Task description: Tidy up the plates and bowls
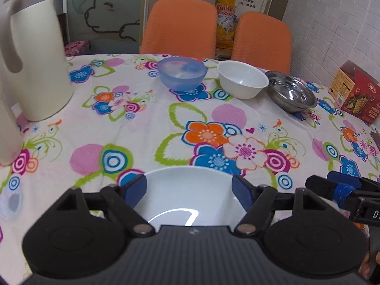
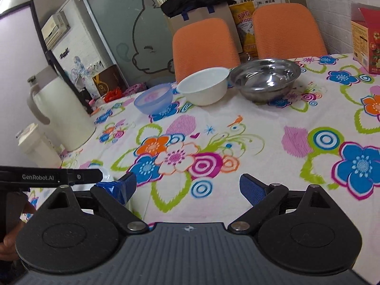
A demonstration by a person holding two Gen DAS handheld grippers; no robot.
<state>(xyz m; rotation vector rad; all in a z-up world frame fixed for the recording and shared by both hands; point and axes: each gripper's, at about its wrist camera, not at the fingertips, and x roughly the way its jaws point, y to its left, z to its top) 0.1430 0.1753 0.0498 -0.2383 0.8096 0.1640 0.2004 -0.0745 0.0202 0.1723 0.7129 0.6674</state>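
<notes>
The left gripper (image 1: 189,190) stands open around a white plate (image 1: 187,194) at the near edge of the worktop (image 1: 147,123). The right gripper (image 2: 193,188) is open and empty. Three bowls wait far behind: blue bowl (image 1: 182,72), white bowl (image 1: 242,78), steel bowl (image 1: 291,91). Next, I think, the plate must be gripped.

Plastic bowl (image 1: 182,74) left, ceramic bowl (image 1: 242,78) middle, steel bowl (image 1: 291,91) right.
</notes>
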